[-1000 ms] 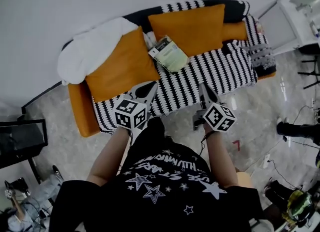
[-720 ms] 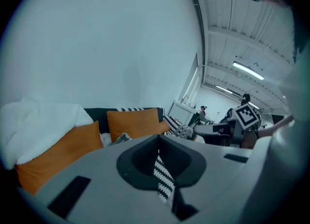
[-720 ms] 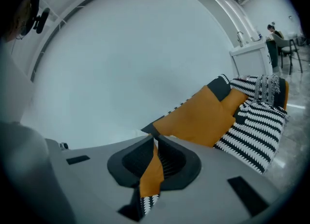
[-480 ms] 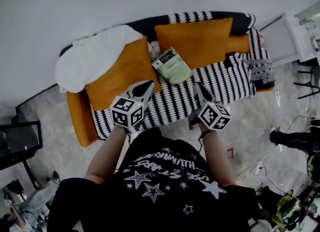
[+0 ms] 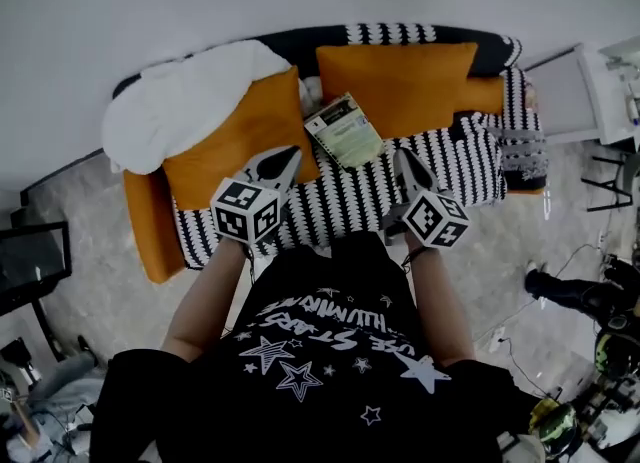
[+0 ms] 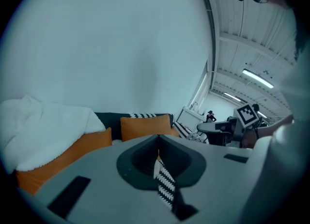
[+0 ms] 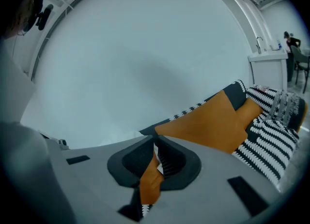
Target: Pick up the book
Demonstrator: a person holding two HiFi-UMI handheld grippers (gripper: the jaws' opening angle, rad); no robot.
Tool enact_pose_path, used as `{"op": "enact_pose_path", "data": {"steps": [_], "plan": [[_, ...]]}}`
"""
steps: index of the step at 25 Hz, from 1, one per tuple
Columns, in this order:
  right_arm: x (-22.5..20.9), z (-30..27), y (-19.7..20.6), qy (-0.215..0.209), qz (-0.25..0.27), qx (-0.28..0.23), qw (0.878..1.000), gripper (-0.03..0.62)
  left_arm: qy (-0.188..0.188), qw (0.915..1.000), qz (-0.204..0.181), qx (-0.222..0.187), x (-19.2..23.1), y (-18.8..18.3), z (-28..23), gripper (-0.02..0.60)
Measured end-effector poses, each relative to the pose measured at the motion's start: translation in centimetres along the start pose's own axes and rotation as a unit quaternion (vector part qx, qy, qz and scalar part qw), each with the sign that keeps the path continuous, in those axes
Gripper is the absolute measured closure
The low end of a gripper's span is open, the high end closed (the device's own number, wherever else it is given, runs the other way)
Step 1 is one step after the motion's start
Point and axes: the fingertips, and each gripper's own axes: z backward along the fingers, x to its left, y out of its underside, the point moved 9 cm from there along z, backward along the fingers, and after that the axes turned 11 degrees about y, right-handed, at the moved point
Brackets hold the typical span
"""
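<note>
The book (image 5: 345,131), pale green with a white cover edge, lies slanted on the striped sofa seat (image 5: 460,166) between two orange cushions. In the head view my left gripper (image 5: 287,155) points at the sofa just left of and below the book, over the edge of the left cushion (image 5: 235,151). My right gripper (image 5: 402,157) points at the seat a little right of the book. Both stand apart from the book with nothing held. In the left gripper view the jaws of the left gripper (image 6: 158,146) meet; the right gripper (image 7: 155,145) is likewise shut.
A white blanket (image 5: 185,106) is heaped on the sofa's left end, and the right cushion (image 5: 400,86) leans on the backrest. A white cabinet (image 5: 570,91) stands right of the sofa, a black table (image 5: 30,266) at the left. Cables and shoes lie on the floor at right.
Both grippers have moved forward toward the sofa, closing in on the book from either side. Their jaws stayed shut throughout.
</note>
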Motion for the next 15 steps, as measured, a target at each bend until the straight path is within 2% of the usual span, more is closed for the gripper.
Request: {"op": "enact_pose_path", "data": {"steps": [5, 8, 12, 15], "plan": [[0.7, -3.5, -0.5, -0.044, 0.030, 0.037, 0.998, 0.554, -0.064, 0.9969, 0.033, -0.033, 0.8, 0.2, 1.1, 0.574], [1.7, -6.8, -1.6, -0.092, 0.072, 0.068, 0.991, 0.554, -0.107, 0.9919, 0.048, -0.048, 1.4, 0.0, 1.5, 0.574], [2.6, -11.6, -2.2, -0.150, 0.143, 0.122, 0.971, 0.554, -0.158, 0.9831, 0.068, -0.062, 1.8, 0.4, 1.4, 0.573], [3.1, -14.4, -2.1, -0.189, 0.192, 0.158, 0.950, 0.554, -0.183, 0.9776, 0.078, -0.068, 2.0, 0.8, 1.1, 0.574]]}}
